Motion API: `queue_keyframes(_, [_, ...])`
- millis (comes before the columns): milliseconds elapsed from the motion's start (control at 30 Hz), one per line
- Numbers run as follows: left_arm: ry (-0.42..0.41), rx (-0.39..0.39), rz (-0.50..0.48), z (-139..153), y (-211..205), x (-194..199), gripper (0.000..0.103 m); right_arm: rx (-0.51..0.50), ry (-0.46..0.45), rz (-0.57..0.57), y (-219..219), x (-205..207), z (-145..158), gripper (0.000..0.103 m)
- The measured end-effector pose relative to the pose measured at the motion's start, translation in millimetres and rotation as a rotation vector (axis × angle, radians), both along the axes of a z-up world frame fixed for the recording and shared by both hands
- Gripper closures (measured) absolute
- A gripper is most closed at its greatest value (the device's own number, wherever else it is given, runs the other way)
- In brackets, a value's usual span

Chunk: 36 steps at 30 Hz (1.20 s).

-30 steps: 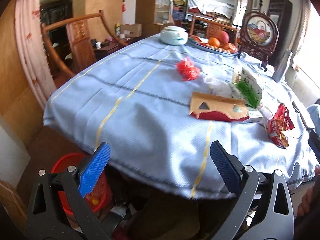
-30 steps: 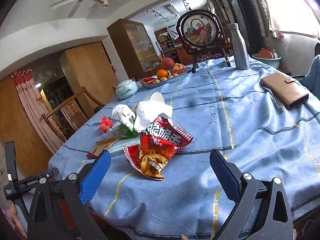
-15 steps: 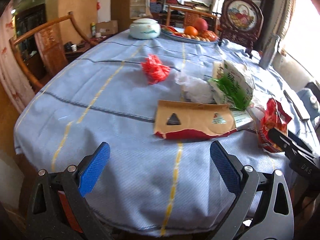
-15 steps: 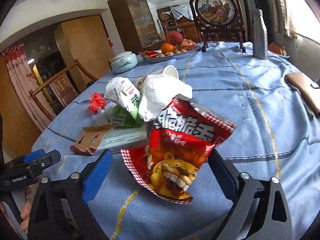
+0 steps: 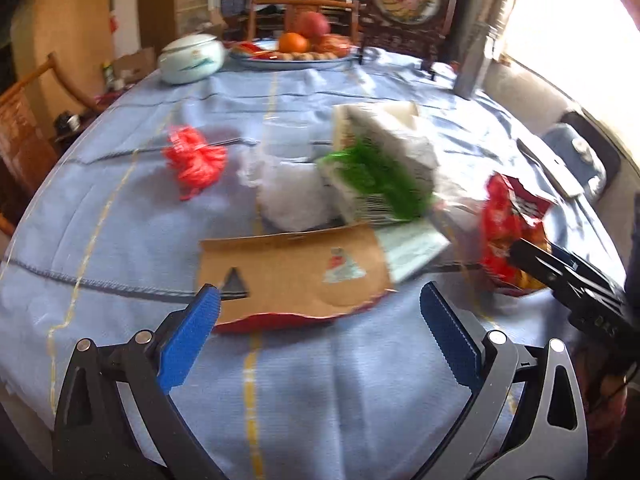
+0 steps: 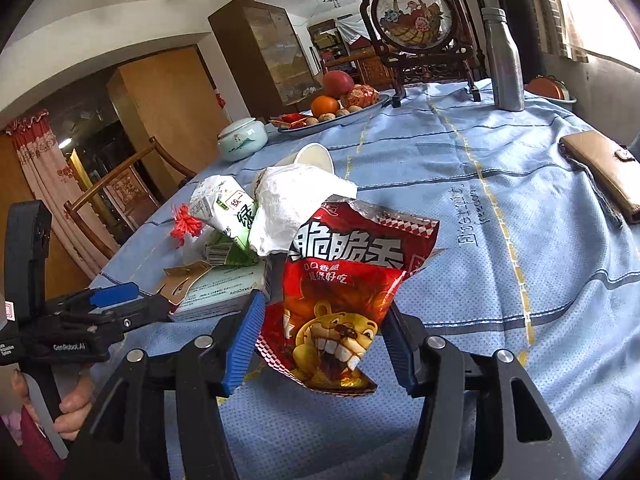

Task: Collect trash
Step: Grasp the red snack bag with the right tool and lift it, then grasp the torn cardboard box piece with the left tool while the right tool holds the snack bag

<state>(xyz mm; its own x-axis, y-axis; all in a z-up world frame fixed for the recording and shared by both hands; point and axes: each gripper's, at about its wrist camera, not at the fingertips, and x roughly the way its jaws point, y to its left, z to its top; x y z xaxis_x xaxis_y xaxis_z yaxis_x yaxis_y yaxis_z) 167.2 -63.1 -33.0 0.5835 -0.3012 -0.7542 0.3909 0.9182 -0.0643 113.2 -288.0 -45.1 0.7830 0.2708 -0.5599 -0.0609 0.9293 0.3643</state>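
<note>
A red snack bag [image 6: 344, 300] with a lion print stands on the blue tablecloth [image 6: 500, 240]. My right gripper [image 6: 320, 340] has its fingers on either side of the bag's lower part, narrowed around it; contact is unclear. The bag also shows in the left wrist view [image 5: 508, 232]. My left gripper [image 5: 320, 320] is open just before a brown torn cardboard piece [image 5: 296, 272]. Behind it lie a green-white milk carton [image 5: 380, 168], white crumpled paper [image 5: 292, 196] and a red string bundle [image 5: 196, 160].
A fruit plate [image 6: 340, 108], a pale lidded jar [image 6: 242, 138], a metal bottle [image 6: 504, 60], a framed round ornament [image 6: 416, 20] and a brown wallet [image 6: 608, 168] stand farther back. A flat booklet [image 6: 224, 284] lies by the carton. A wooden chair [image 6: 120, 196] stands left.
My right gripper moved forward and narrowed around the red snack bag. My left gripper moved closer over the table toward the cardboard piece.
</note>
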Motion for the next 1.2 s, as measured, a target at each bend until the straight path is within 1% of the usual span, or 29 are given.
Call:
queue_keyframes(67, [-0.026,0.058,-0.016,-3.1,-11.4,-0.3,0.007,0.01,0.004,0.005,-1.0,0.8,-0.5,0.041])
queue_keyframes(100, [-0.023,0.08,-0.007,-7.0,-14.3,4.0,0.007,0.008,0.004,0.008,-0.6,0.8,-0.3,0.041])
queue_keyframes(133, [-0.01,0.087,0.005,-10.4,-14.1,9.2,0.007,0.005,0.001,0.01,0.0,0.3,-0.1,0.04])
queue_keyframes(167, [0.009,0.083,0.021,-13.6,-11.9,14.6,0.007,0.0,-0.001,0.011,0.4,0.2,0.0,0.04])
queue_keyframes(233, [0.059,0.046,0.054,-19.2,-0.6,23.6,0.007,-0.012,-0.007,0.016,2.1,-0.1,0.8,0.039])
queue_keyframes(267, [0.071,0.017,0.062,-20.0,6.0,25.8,0.007,-0.015,-0.009,0.018,2.7,0.0,1.1,0.039])
queue_keyframes(300, [0.066,-0.015,0.069,-18.7,14.0,26.0,0.009,-0.016,-0.011,0.02,2.8,0.3,1.3,0.039])
queue_keyframes(367, [0.035,-0.036,0.082,-13.3,26.2,22.6,0.025,-0.016,-0.015,0.021,2.7,0.0,1.5,0.039])
queue_keyframes(400, [0.02,-0.053,0.084,-9.7,33.5,19.5,0.029,-0.015,-0.017,0.021,2.5,-0.1,1.5,0.039])
queue_keyframes(467, [0.003,-0.092,0.089,-2.9,47.4,13.8,0.043,-0.017,-0.022,0.021,2.9,-0.9,1.7,0.039])
queue_keyframes(500, [-0.004,-0.114,0.088,0.7,54.6,10.5,0.045,-0.021,-0.023,0.019,3.4,-1.4,1.8,0.039])
queue_keyframes(533, [-0.007,-0.129,0.09,3.0,58.7,8.9,0.052,-0.028,-0.028,0.019,4.3,-1.8,2.1,0.039])
queue_keyframes(633, [-0.003,-0.181,0.093,8.4,70.5,4.8,0.053,-0.061,-0.031,0.014,8.7,-2.8,2.5,0.041])
queue_keyframes(700, [-0.008,-0.179,0.106,12.3,74.5,5.0,0.052,-0.083,-0.031,0.01,11.1,-3.2,2.8,0.041])
queue_keyframes(733, [-0.019,-0.164,0.113,13.6,74.8,5.1,0.048,-0.087,-0.03,0.009,11.1,-3.4,2.6,0.041])
queue_keyframes(767, [-0.038,-0.142,0.117,14.6,73.2,5.4,0.035,-0.086,-0.028,0.006,10.7,-3.0,2.6,0.041])
queue_keyframes(800, [-0.064,-0.103,0.113,14.8,69.7,5.2,0.024,-0.083,-0.028,0.003,9.7,-3.2,2.6,0.041])
queue_keyframes(833, [-0.08,-0.062,0.113,14.2,66.4,5.5,0.007,-0.077,-0.025,0.001,8.7,-3.1,2.6,0.041])
queue_keyframes(867, [-0.091,-0.031,0.113,13.3,64.7,5.5,0.007,-0.072,-0.023,-0.001,8.1,-3.2,2.5,0.041])
queue_keyframes(967, [-0.104,0.061,0.043,7.5,58.3,6.6,0.007,-0.072,-0.018,0.001,8.3,-2.6,2.5,0.041])
queue_keyframes(1067, [-0.143,0.18,-0.097,-2.3,52.5,10.4,0.007,-0.085,-0.016,0.008,10.6,-2.3,2.6,0.041])
queue_keyframes(1100, [-0.146,0.219,-0.158,-6.8,51.8,13.2,0.007,-0.086,-0.016,0.01,10.6,-2.1,2.6,0.041])
queue_keyframes(1167, [-0.139,0.26,-0.225,-12.5,51.8,19.6,0.007,-0.081,-0.012,0.013,9.9,-1.7,2.4,0.041])
queue_keyframes(1200, [-0.12,0.274,-0.277,-14.9,51.7,23.4,0.007,-0.075,-0.009,0.013,9.1,-1.1,2.2,0.041])
